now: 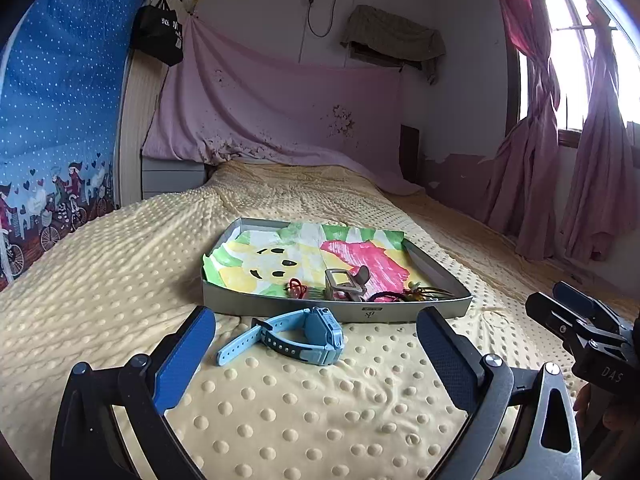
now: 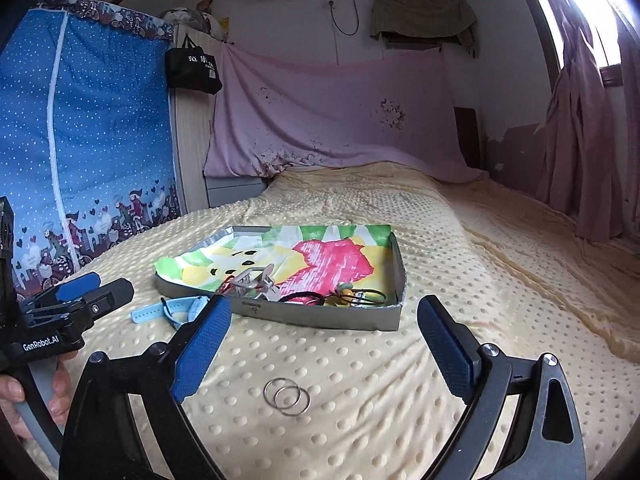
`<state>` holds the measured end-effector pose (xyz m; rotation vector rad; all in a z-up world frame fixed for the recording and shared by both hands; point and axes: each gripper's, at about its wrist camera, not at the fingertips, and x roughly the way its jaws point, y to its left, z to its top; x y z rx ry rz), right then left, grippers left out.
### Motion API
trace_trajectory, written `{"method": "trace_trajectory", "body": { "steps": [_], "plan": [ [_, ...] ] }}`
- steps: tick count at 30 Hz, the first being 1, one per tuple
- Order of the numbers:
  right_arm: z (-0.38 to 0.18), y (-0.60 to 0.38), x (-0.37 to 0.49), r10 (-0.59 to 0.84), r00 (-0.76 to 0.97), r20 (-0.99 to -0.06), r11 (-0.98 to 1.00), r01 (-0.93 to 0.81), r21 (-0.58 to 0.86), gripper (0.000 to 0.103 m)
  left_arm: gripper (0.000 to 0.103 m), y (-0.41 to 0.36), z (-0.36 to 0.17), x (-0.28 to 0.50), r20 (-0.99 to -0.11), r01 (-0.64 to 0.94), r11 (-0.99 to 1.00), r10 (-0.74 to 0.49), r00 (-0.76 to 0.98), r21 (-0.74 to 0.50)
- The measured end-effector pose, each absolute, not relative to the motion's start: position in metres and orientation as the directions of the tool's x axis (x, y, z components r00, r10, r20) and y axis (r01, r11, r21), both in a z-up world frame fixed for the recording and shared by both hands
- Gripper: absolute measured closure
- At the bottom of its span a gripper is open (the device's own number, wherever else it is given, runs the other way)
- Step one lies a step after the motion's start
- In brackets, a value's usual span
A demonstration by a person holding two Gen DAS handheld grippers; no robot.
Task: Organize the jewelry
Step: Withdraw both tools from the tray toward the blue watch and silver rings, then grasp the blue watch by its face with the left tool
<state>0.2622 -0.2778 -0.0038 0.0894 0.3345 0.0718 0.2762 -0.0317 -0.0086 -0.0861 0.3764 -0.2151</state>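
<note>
A grey shallow box [image 1: 336, 312] [image 2: 320, 317] lined with a coloured drawing lies on the yellow dotted bedspread. In it lie a silver clip [image 1: 345, 283] [image 2: 256, 282], a red cord [image 1: 296, 289], a black hair tie [image 2: 304, 298] and a yellow-green trinket [image 2: 347, 293]. A light blue watch [image 1: 298, 338] [image 2: 172, 309] lies on the bed just before the box. My left gripper [image 1: 316, 354] is open, with the watch between and just beyond its fingertips. Two silver rings [image 2: 287, 401] lie on the bed between the open fingers of my right gripper [image 2: 324, 340].
A blue dotted wardrobe cover [image 1: 52, 120] stands at the left. A pink sheet [image 1: 280, 112] hangs behind the bed head. Pink curtains [image 1: 560, 160] hang at the window on the right. The bedspread [image 1: 120, 260] stretches around the box.
</note>
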Motion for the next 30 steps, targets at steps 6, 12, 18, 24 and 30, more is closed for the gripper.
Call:
{"method": "trace_trajectory", "body": {
  "steps": [6,12,18,24,30],
  "plan": [
    [-0.009,-0.277,0.242,0.068,0.946,-0.318,0.997,-0.053,0.058,0.011,0.001,-0.028,-0.014,0.270,-0.368,0.210,0.970,-0.240,0.898,-0.119],
    [-0.019,-0.278,0.239,0.104,0.926,-0.363,0.995,-0.093,0.047,0.011,0.001,-0.028,-0.022,0.281,-0.427,0.220,0.966,-0.258,0.867,-0.136],
    [-0.029,-0.281,0.246,0.128,0.904,-0.407,0.992,-0.112,0.062,0.011,0.001,-0.029,-0.031,0.290,-0.485,0.219,0.965,-0.263,0.834,-0.145],
    [-0.040,-0.280,0.260,0.149,0.876,-0.459,0.989,-0.120,0.091,0.012,0.002,-0.037,-0.034,0.302,-0.546,0.241,0.966,-0.252,0.799,-0.093],
    [-0.057,-0.276,0.277,0.185,0.826,-0.532,0.983,-0.148,0.112,0.031,0.006,-0.041,-0.040,0.320,-0.596,0.293,0.953,-0.278,0.754,-0.074]
  ]
}}
